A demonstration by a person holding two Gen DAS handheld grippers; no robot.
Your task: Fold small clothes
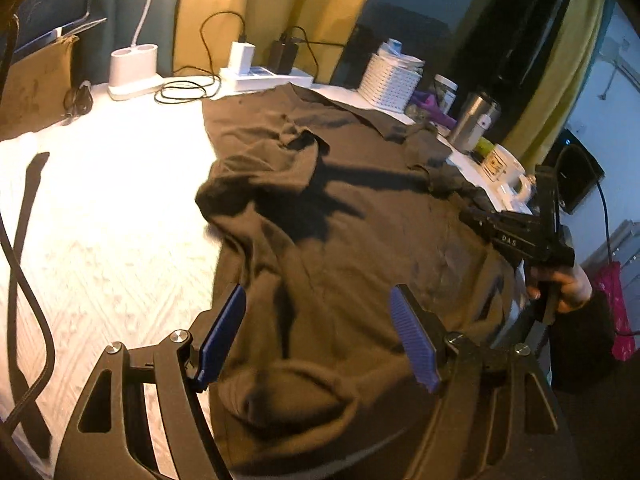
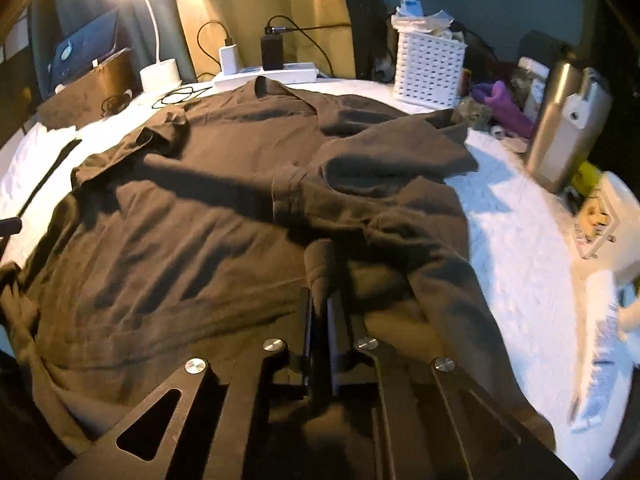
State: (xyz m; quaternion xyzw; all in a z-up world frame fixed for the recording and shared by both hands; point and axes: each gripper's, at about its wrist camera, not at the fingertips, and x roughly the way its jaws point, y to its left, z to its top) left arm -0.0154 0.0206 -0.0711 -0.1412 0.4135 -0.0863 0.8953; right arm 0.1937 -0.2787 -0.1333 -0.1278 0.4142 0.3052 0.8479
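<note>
A dark brown shirt (image 1: pixel 360 240) lies spread on the white textured table cover (image 1: pixel 120 200), with one sleeve folded across its chest (image 2: pixel 288 192). My left gripper (image 1: pixel 317 289) hovers open over the shirt's near part, and nothing sits between its blue pads (image 1: pixel 222 336). My right gripper (image 2: pixel 320 296) is shut on a pinched fold of the shirt's near right edge; a bump of cloth (image 2: pixel 320 260) sticks up past the jaws. In the left wrist view the right gripper (image 1: pixel 470 213) reaches the shirt's right side, held by a hand (image 1: pixel 568 284).
Along the far edge stand a white lamp base (image 2: pixel 160 74), a power strip with chargers and cables (image 2: pixel 264 74) and a white basket (image 2: pixel 430 68). A steel tumbler (image 2: pixel 564 124) and a mug (image 1: pixel 506 168) stand on the right. A black strap (image 1: pixel 28 200) crosses the left.
</note>
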